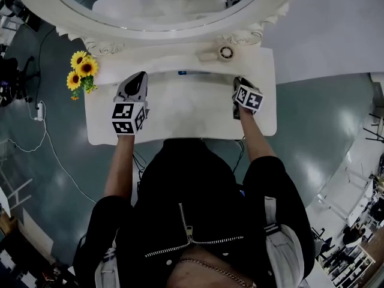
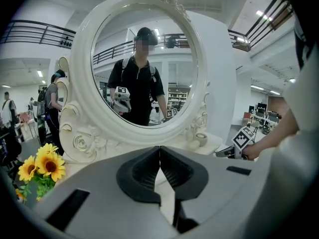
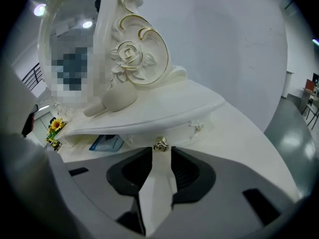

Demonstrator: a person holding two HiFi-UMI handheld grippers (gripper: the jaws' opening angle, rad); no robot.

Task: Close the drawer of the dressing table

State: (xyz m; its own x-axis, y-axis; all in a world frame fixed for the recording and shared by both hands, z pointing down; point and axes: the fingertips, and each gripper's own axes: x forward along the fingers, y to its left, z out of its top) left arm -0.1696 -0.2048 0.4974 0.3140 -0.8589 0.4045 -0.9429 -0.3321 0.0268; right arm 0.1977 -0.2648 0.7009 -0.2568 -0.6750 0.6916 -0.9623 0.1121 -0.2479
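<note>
1. Drawer (image 3: pixel 180 135): white, set under the upper ledge (image 3: pixel 164 106) at the back of the bench (image 1: pixel 180 116), about mid-width. Stands slightly out from beneath the ledge, not flush.
2. Knob (image 3: pixel 160 144): small gilt rose on the drawer front. Lies right at the tips of the right hand-held gripper, in line with the gap between them.
3. Right hand-held gripper (image 3: pixel 160 152): jaws moderately apart, one pad to each side of the knob, with no clear press on it and nothing else between them. Angled down at the drawer front, over the right part of the bench.
4. Left hand-held gripper (image 2: pixel 159 148): jaws together at the tips, holding nothing. Held over the left part of the bench, well apart from the knob, facing the mirror.
5. Blue flat item (image 3: pixel 105 142): shows in the open gap below the ledge, left of the knob. Seen from above as a thin blue strip (image 1: pixel 193 72).
6. Mirror (image 2: pixel 144 68): oval, in a white carved frame, upright on the ledge.
7. Sunflowers (image 1: pixel 81 71): yellow, just beside the bench's left end.
8. Small round pot (image 1: pixel 226 52): on the ledge, by the right foot of the mirror frame.
</note>
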